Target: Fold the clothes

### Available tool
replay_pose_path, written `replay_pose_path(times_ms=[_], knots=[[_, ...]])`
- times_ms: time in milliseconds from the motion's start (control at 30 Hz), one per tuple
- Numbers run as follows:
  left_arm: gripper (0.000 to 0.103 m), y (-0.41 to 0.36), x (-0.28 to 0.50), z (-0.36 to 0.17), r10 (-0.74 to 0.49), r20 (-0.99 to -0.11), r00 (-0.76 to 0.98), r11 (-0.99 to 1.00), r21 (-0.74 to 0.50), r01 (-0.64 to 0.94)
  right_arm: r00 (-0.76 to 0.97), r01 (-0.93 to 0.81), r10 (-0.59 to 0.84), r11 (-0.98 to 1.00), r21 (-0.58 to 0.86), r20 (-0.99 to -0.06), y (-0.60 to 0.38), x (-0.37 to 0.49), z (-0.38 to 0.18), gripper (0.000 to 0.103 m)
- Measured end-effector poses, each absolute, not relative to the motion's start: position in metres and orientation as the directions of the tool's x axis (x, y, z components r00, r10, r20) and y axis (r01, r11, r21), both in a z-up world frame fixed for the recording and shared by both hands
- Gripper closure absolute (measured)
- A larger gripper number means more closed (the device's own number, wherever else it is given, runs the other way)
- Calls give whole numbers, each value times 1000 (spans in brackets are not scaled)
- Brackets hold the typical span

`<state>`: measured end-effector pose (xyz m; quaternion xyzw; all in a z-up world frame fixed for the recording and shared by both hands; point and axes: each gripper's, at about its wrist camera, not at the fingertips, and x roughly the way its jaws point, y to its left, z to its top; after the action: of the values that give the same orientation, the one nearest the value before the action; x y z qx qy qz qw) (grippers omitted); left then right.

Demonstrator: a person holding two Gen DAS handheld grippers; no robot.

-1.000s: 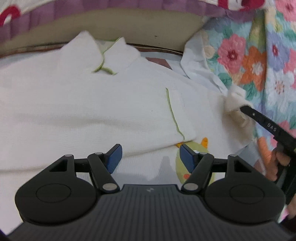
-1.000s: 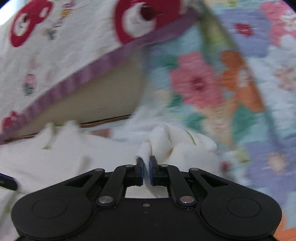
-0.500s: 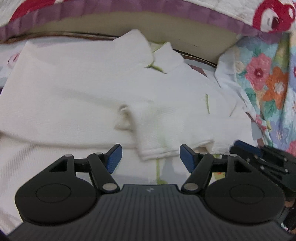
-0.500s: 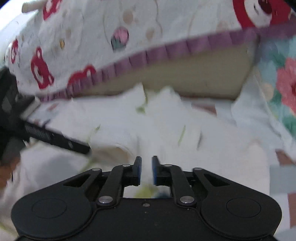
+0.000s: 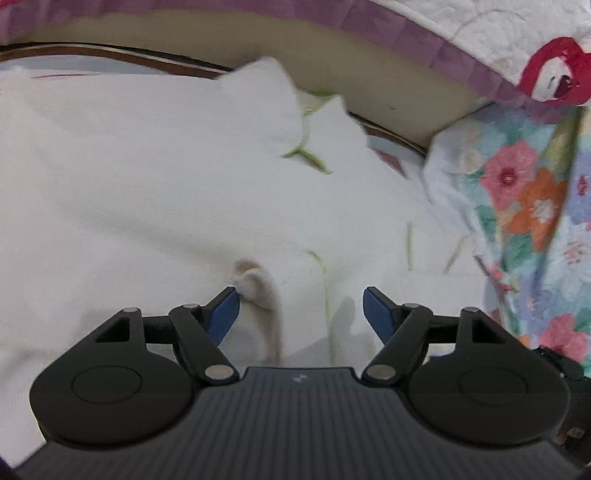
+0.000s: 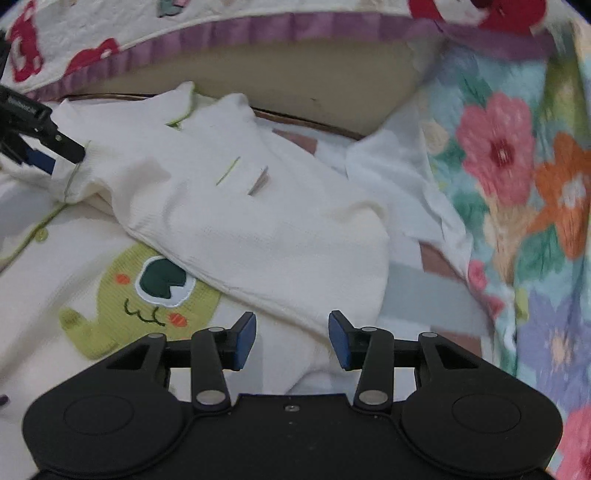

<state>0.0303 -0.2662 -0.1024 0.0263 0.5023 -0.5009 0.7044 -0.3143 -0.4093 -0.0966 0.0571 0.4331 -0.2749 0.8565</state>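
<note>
Bedding fills the background: a floral quilt (image 6: 517,177) on one side and a bear-print cover with a purple border (image 6: 258,29) behind, and the cream shirt (image 6: 258,221) lies spread on the bed between them, collar toward the purple border. Change over the last second: the right gripper (image 6: 291,338) was pinched shut on the cuff out by the floral quilt; that sleeve (image 6: 177,177) has since been carried across the chest toward the collar side and let go, and the jaws now stand wide over its lower edge, holding nothing. Sleeve lies folded diagonally over the front, partly covering the green cartoon patch (image 6: 147,295). Left gripper (image 5: 299,308) has moved in to the cuff (image 5: 255,284): jaws are wide, with the cuff beside the left blue pad; in the right wrist view its fingertips (image 6: 70,149) sit at the sleeve end near the collar. No grip is closed there. Judgement: one sleeve fold is laid in, somewhat rumpled and skewed; the cuff likely needs straightening before the fold is neat. Other sleeve and the hem are not visible enough to judge.
</note>
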Motion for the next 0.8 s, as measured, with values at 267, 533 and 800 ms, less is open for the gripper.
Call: replay_pose_path(times_ms=[267,533,800], knots=[[86,-293,27,-91,-737,-675,-47,377,-467,800,413,483,-480,836,-261,-774,-405,-290,-109,53],[82,-238,30,-4,-843,-500,197,404,-347,847,372,554,-510,793,-255,-776,-408,-294,-110,53],[82,-228,68,-93,-703,-699,132,535,-397,746,396,603,-499,774,-191,-771,-411,-297,-123,47]])
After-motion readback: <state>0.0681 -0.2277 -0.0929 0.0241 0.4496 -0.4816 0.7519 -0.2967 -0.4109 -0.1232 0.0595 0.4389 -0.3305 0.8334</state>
